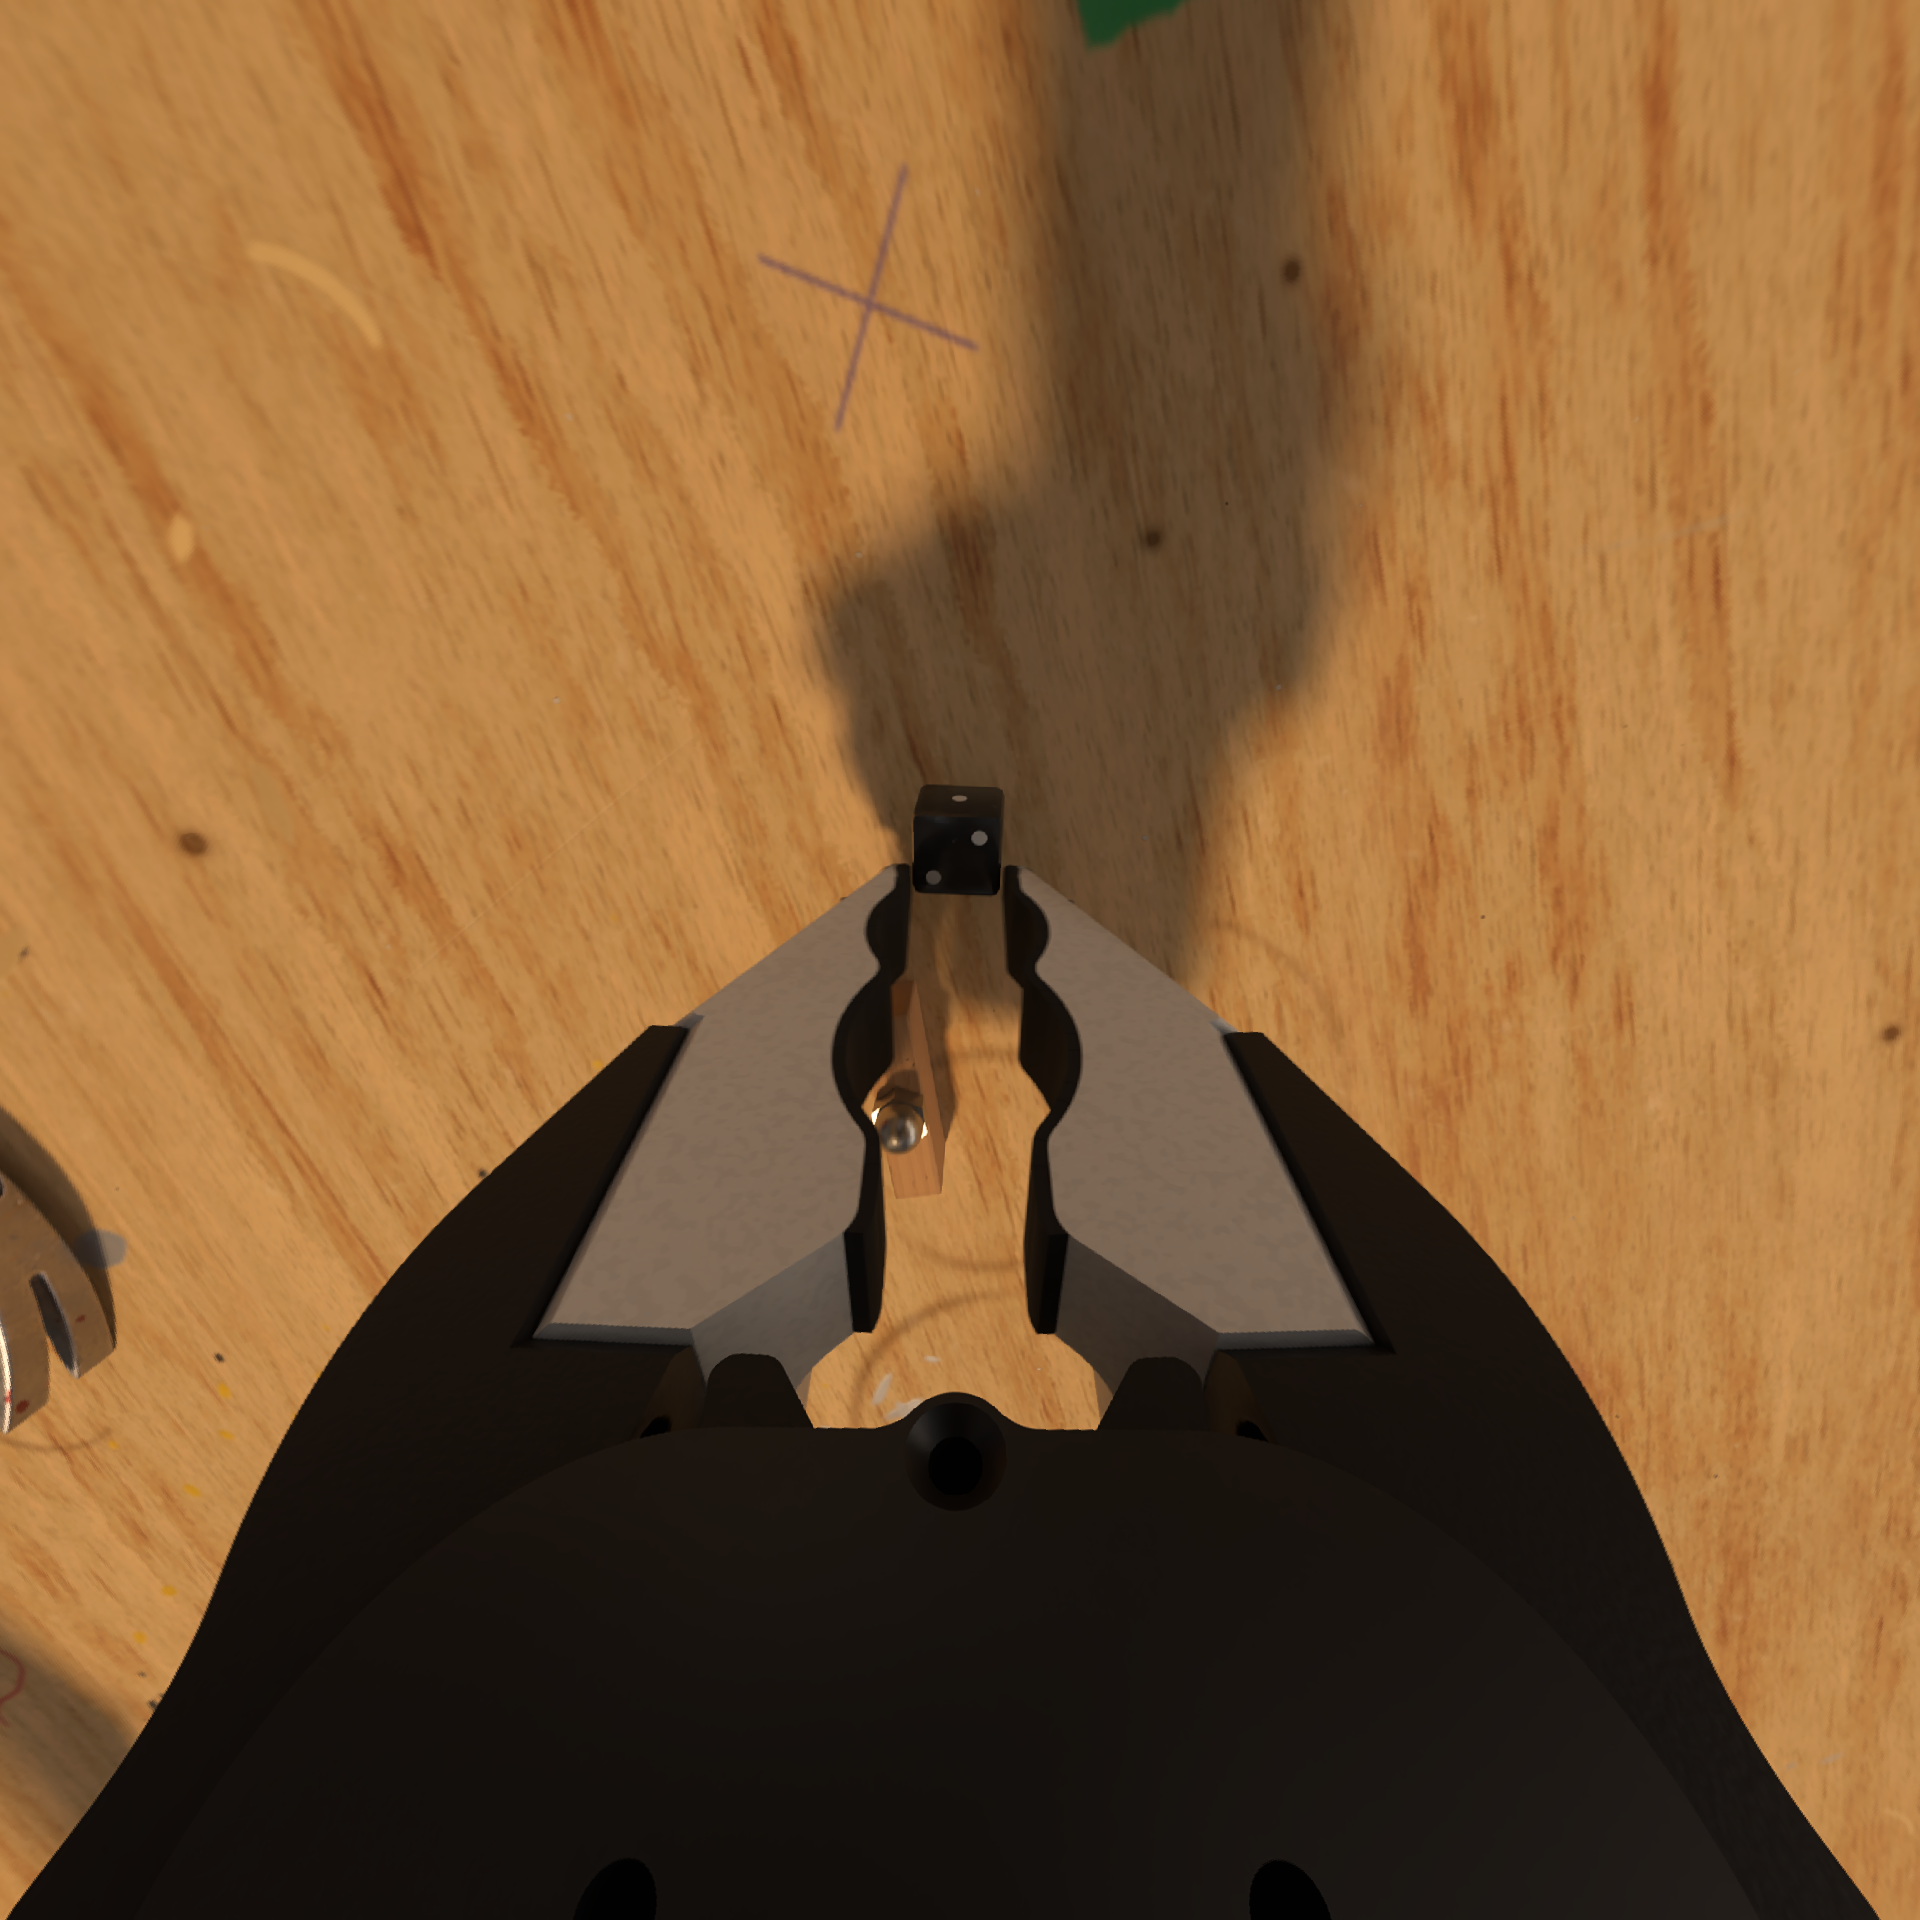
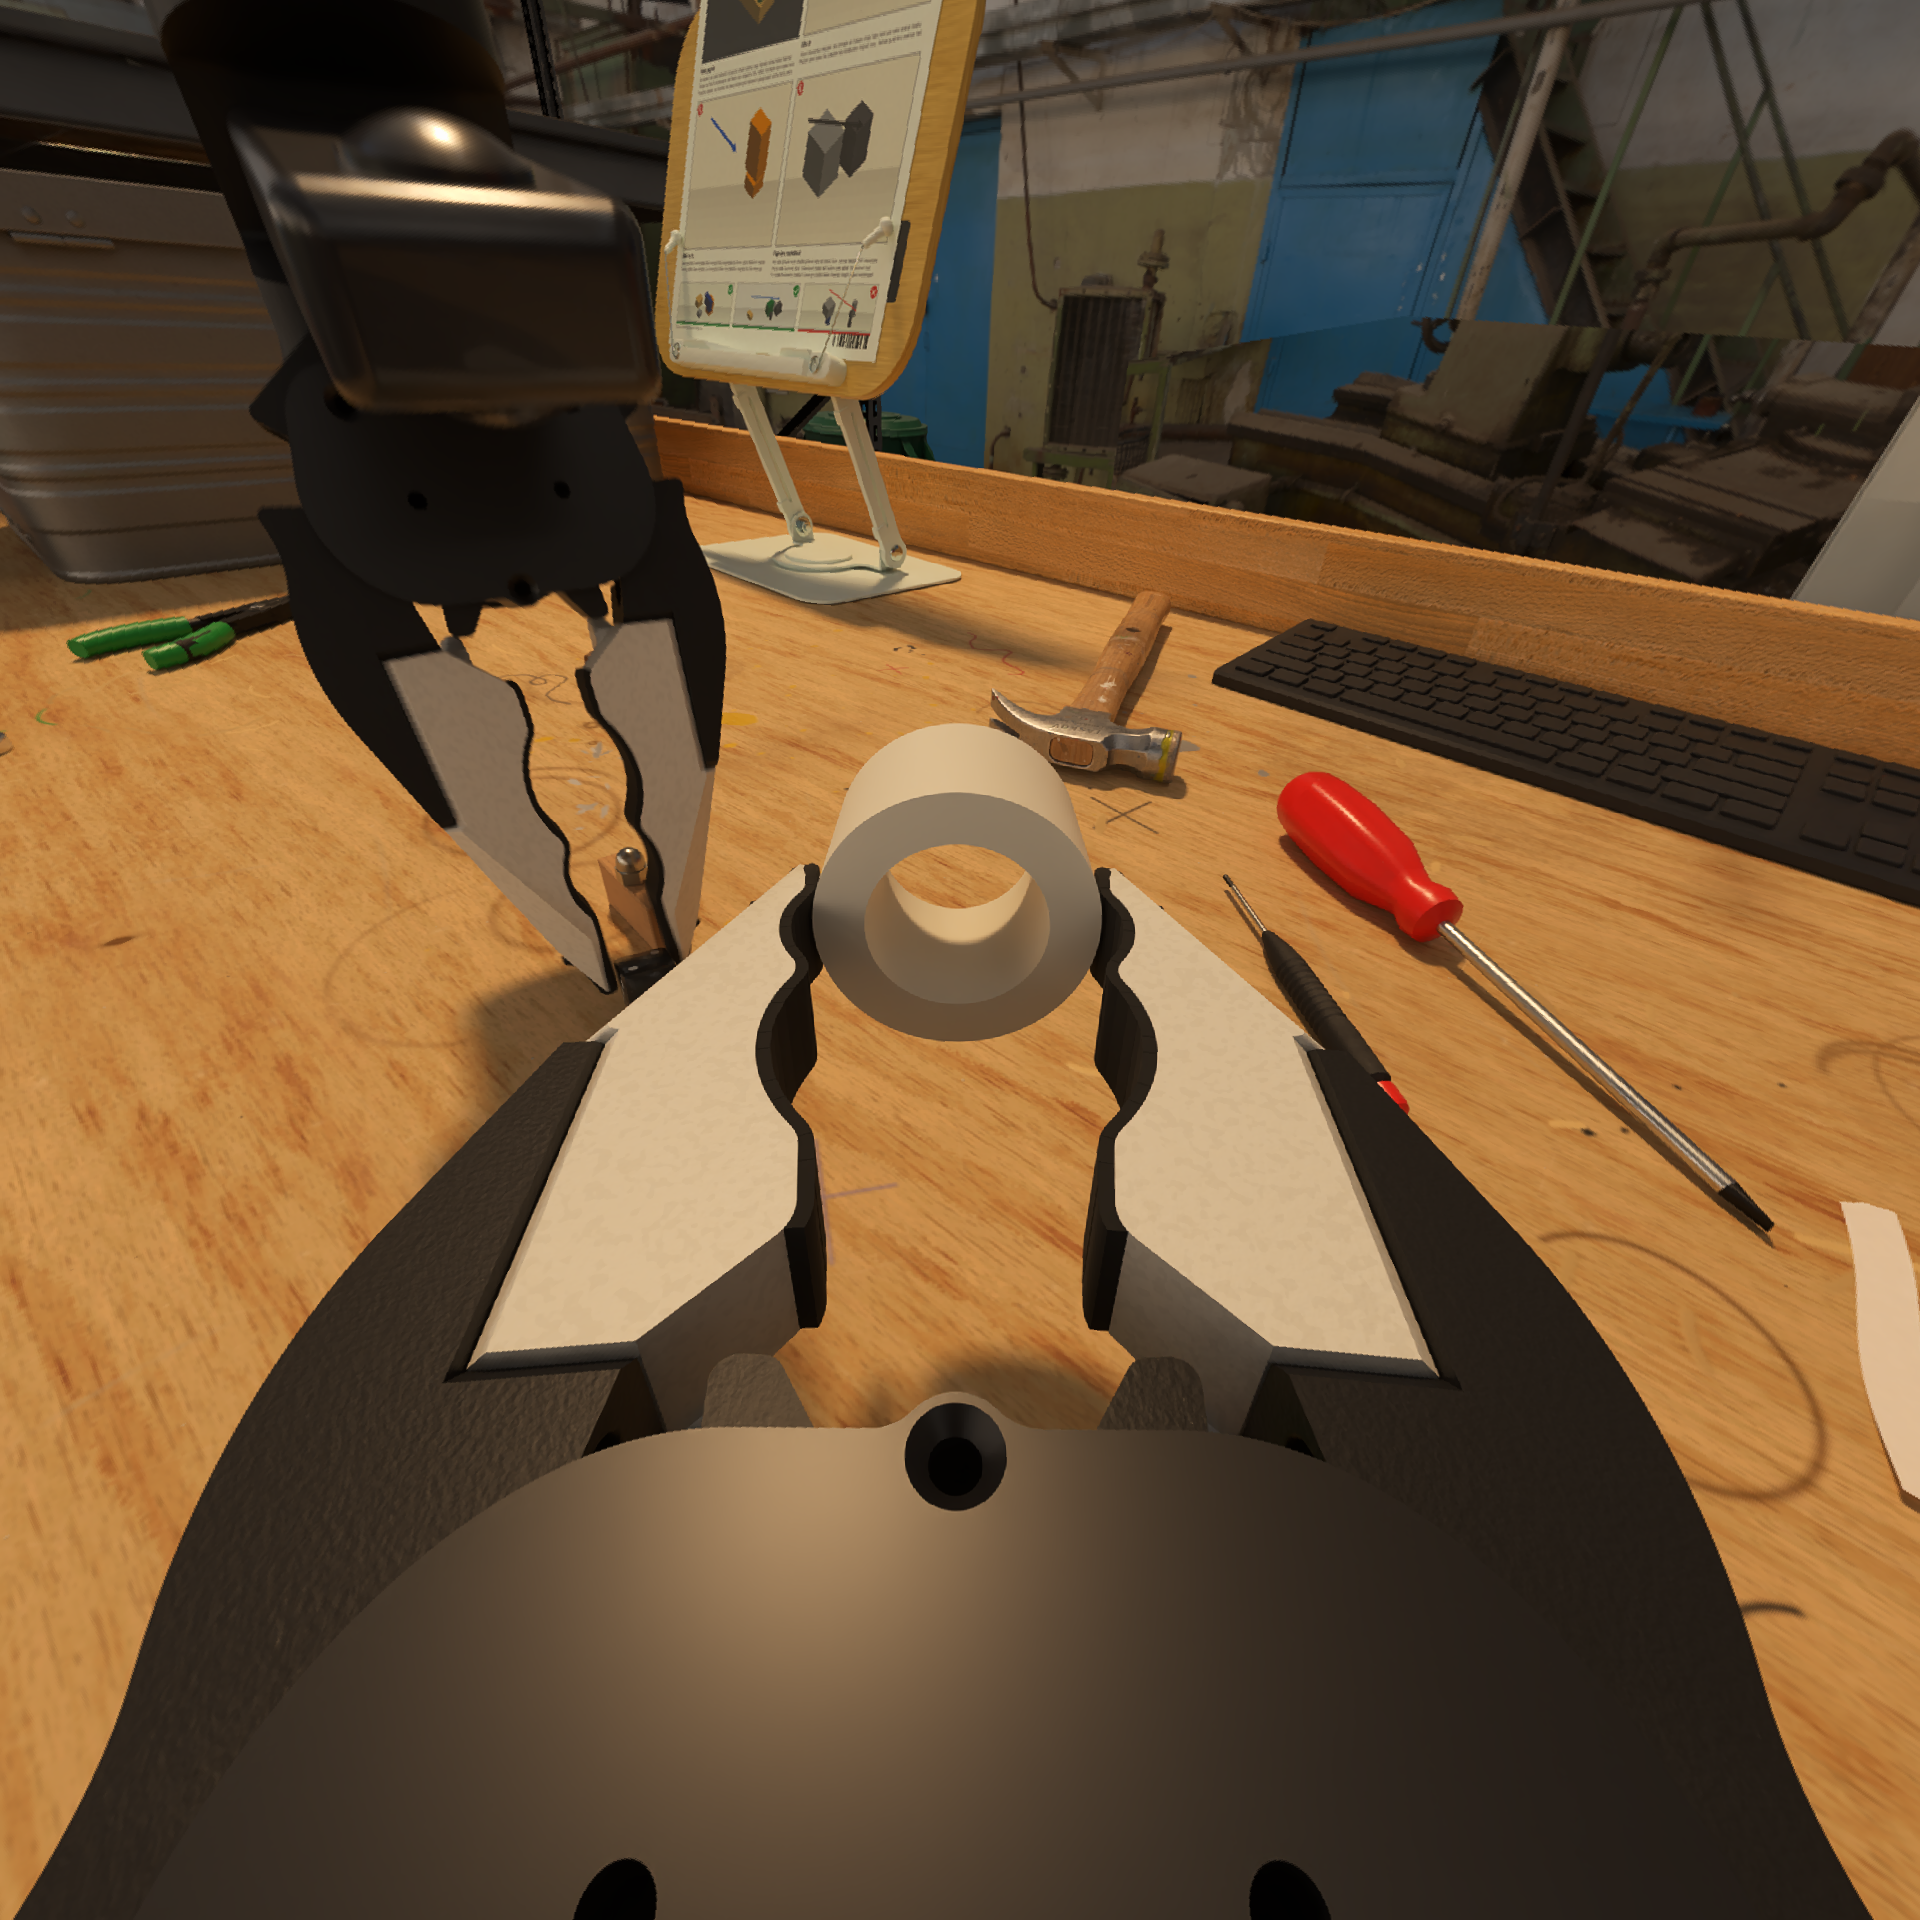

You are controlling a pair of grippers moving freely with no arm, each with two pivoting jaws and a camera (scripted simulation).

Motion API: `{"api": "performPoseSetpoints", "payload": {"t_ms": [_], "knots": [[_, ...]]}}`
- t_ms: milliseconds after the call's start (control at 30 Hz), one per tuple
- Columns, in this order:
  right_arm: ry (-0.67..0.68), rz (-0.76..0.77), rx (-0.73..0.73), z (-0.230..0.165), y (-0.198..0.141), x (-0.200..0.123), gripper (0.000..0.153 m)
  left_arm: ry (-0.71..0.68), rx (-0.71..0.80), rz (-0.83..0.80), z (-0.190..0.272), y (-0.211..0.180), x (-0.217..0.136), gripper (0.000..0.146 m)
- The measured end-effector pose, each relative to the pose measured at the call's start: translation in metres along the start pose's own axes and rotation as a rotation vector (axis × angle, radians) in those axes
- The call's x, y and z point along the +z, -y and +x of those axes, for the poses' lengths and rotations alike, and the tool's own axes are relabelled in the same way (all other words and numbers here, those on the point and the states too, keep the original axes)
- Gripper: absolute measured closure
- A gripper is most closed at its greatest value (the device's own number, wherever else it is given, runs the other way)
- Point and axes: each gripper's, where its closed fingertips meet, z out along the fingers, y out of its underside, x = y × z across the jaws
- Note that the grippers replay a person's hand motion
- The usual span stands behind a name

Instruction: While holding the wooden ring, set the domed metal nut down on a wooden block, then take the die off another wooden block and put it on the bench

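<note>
My left gripper (image 1: 956, 878) points down at the bench (image 1: 416, 623), its jaws shut on a black die (image 1: 956, 831) at the fingertips. In the right wrist view its tips (image 2: 639, 951) are at the bench top with the die (image 2: 644, 968) between them. A small wooden block (image 1: 916, 1081) stands just behind, with the domed metal nut (image 1: 894, 1127) on top; both also show in the right wrist view, the block (image 2: 629, 909) and the nut (image 2: 629, 860). My right gripper (image 2: 956, 888) is shut on the pale wooden ring (image 2: 966, 769), held above the bench.
A hammer (image 2: 1101, 717), a red screwdriver (image 2: 1361, 852), a thin black screwdriver (image 2: 1309, 997) and a keyboard (image 2: 1558, 717) lie to the right. Green-handled pliers (image 2: 156, 639) lie far left. An instruction board on a stand (image 2: 810, 208) and a wooden rail (image 2: 1247, 561) are at the back.
</note>
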Motion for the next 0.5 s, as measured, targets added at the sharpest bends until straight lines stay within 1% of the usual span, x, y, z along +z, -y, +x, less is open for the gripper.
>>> {"api": "performPoseSetpoints", "payload": {"t_ms": [100,200,267,400,500], "knots": [[0.001,0.001,0.002,0.0,0.0,0.0,0.101,0.005,-0.047,0.084,-0.002,-0.001,-0.014,0.106],[0.001,0.0,0.005,0.0,0.0,0.0,0.101,0.027,-0.113,0.153,-0.006,-0.015,-0.03,0.096],[0.002,-0.003,0.005,0.0,-0.001,0.001,0.101,0.05,-0.157,0.169,-0.008,-0.03,-0.036,0.095],[0.009,-0.024,-0.001,-0.001,-0.002,0.003,0.101,0.067,-0.222,0.171,-0.005,-0.054,-0.034,0.096],[0.048,-0.094,-0.024,-0.008,-0.009,0.008,0.101,0.094,-0.267,0.208,-0.003,-0.061,-0.031,0.095]]}}
